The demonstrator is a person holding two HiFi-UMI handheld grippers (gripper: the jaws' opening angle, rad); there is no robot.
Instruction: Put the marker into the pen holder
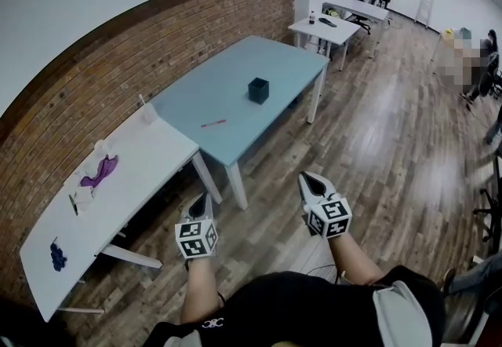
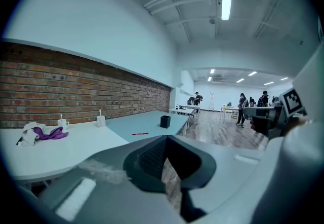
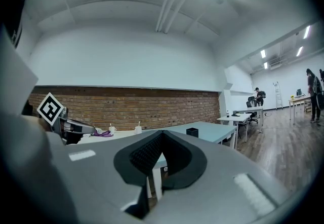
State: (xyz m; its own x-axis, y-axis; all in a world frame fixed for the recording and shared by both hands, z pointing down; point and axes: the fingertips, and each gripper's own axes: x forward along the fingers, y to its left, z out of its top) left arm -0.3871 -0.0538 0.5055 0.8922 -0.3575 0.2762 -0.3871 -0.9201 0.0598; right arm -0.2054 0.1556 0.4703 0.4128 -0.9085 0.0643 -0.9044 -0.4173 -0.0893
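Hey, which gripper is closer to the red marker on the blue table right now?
Left. The left gripper hangs over the floor short of the table, nearly in line with the red marker. The right gripper, also over the floor, is farther off to the marker's right.

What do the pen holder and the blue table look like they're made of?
Pen holder: likely plastic, matte black; square-sided, no shine. Blue table: smooth top, perhaps laminate, with a soft even sheen; white legs, possibly painted metal.
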